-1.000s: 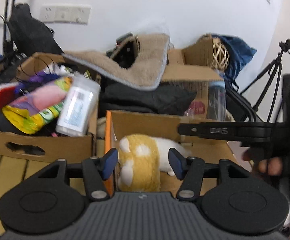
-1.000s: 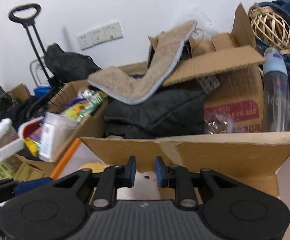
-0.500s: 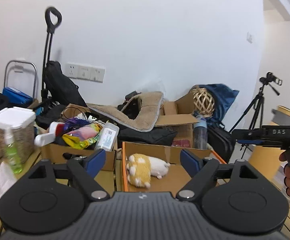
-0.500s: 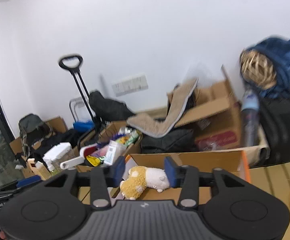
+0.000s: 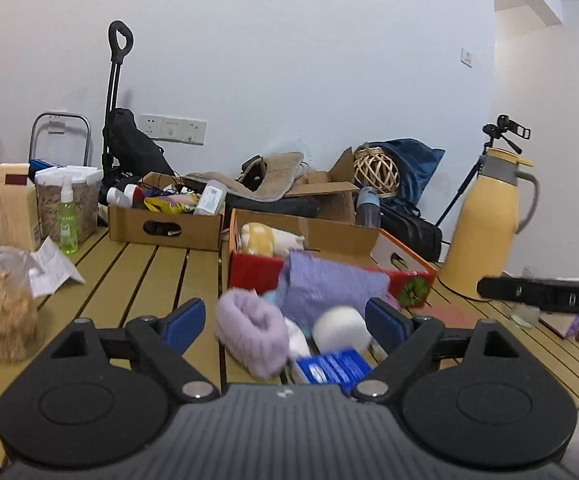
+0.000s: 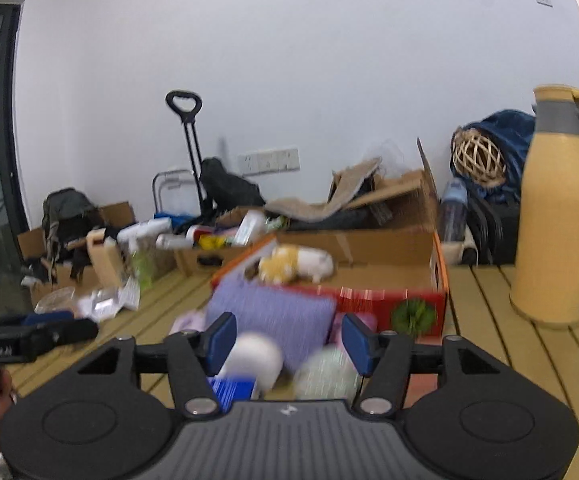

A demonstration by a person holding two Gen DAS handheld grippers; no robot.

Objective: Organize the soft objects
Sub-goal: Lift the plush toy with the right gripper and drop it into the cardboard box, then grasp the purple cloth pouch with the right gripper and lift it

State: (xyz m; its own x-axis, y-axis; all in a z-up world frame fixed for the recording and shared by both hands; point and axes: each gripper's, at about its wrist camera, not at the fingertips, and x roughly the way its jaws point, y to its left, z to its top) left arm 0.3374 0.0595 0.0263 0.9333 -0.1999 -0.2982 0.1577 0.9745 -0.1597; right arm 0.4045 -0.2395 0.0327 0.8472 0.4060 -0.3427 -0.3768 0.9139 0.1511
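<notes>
Left tool (image 5: 285,320) and right tool (image 6: 285,338) both spreading, nothing pinched. So far only one yellow-and-white plush toy (image 5: 267,238) sits in the orange-rimmed cardboard box (image 5: 341,236), out ahead of them. Still loose on the tabletop (image 5: 149,276) just past the tips — a fuzzy lilac roll (image 5: 251,334), folded purple knit cloth (image 5: 329,290), white ball (image 5: 341,326). Mostly undone, I'd say.

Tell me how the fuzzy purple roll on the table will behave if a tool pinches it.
The purple roll looks plush and thick, so it will probably squash between the pads rather than resist. It seems light for its bulk, likely easy to lift. Being a loose roll lying on the slats, it may uncurl or sag when lifted by one end.
</notes>
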